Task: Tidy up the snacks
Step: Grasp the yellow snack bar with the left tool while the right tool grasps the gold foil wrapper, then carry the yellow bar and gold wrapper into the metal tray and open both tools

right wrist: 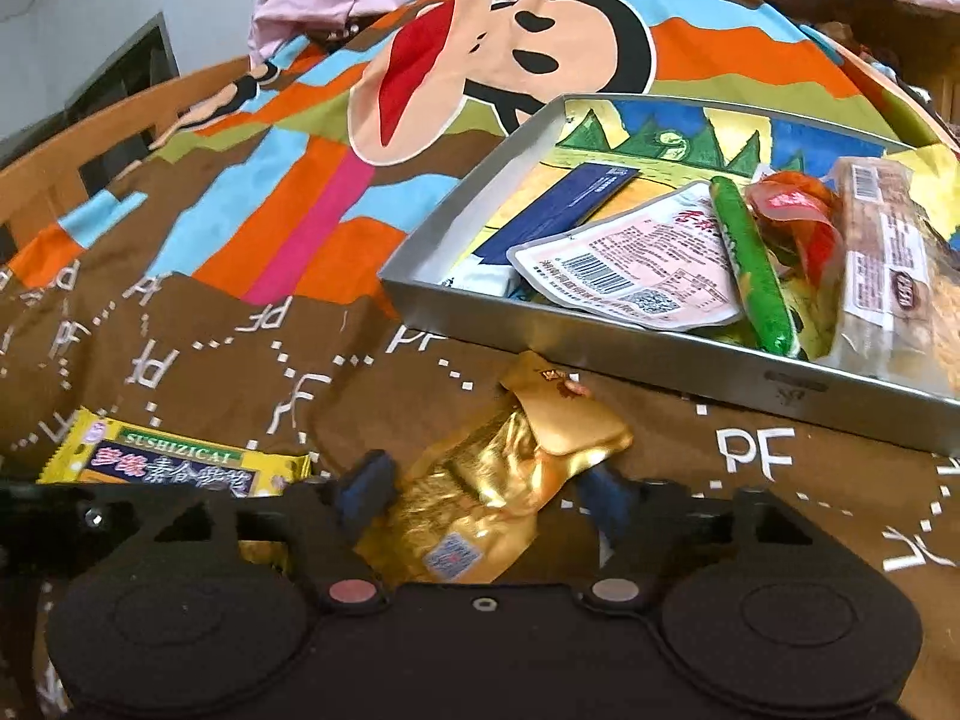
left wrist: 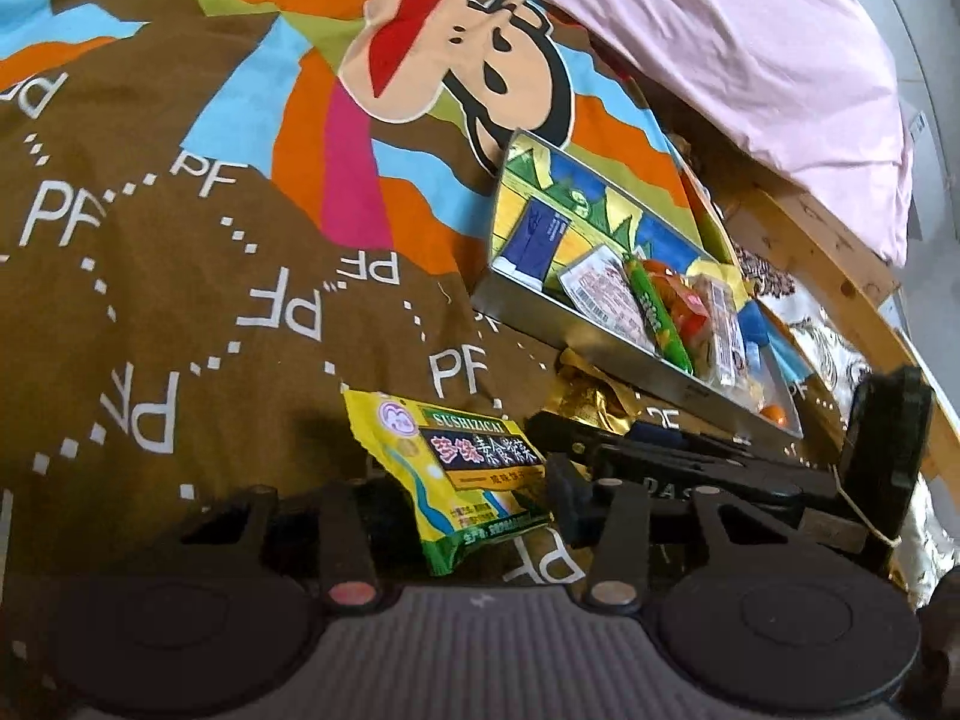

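Both grippers straddled snacks, jaws apart: left gripper (left wrist: 465,483) around the yellow packet (left wrist: 462,474), right gripper (right wrist: 486,483) around the gold pouch (right wrist: 498,492) (neither visibly clamped); closing, then lifting into the metal tray (right wrist: 600,354), likely came next.

free: bedspread (right wrist: 198,324) left | blocked: tin tray (right wrist: 600,354) ahead-right

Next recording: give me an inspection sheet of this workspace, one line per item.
Surface: patterned bedspread, brown with PF lettering.
Job's things: metal tray holds several snack packets; yellow snack packet and gold foil packet lie outside it on the bedspread.
Clutter: nothing seen.
Grippers: left gripper straddles the yellow packet; right gripper straddles the gold one; contact on either cannot be told.
Cables: a thin string on the right gripper.
Surroundings: pink bedding, wooden bed frame.
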`<state>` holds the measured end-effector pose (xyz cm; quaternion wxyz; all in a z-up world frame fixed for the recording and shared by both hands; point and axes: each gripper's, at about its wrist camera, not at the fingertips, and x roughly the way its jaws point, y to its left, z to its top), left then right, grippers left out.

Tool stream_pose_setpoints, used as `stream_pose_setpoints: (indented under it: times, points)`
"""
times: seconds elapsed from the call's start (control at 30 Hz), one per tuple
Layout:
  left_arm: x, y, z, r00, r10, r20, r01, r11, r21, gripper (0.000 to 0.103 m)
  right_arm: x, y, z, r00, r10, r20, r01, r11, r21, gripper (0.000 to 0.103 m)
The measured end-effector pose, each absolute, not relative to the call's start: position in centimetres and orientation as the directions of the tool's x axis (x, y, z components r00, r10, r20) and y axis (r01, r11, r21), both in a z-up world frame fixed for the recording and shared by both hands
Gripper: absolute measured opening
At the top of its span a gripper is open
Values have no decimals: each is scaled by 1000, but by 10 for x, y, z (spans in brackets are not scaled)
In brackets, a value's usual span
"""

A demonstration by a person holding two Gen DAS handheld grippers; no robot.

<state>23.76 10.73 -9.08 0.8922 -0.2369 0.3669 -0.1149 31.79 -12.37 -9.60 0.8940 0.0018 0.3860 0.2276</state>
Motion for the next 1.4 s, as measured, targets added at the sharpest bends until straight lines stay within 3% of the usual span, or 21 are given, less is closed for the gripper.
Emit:
stream_pose_setpoints:
  times: [0.2,0.3,0.57,0.8,1.1,1.4]
  points:
    - [233,107,-89,738,-355,-574,18,861,-509,38,307,-121,-88,619,397,-678,-375,908,189,45]
    - [232,106,-89,743,-357,-566,29,863,-505,34,305,-122,-86,643,378,-666,-369,915,163,27]
    - [229,96,-84,748,-376,-547,77,867,-492,22,284,-116,-80,683,335,-649,-391,918,63,24]
    - [223,86,-78,763,-354,-541,103,893,-439,20,260,-118,-69,726,303,-617,-427,902,-60,23]
    - [213,76,-65,775,-358,-521,137,900,-415,13,228,-146,-55,755,278,-593,-412,906,-100,23]
    - [201,68,-58,767,-360,-531,113,891,-440,13,198,-169,-48,774,272,-572,-394,914,-100,23]
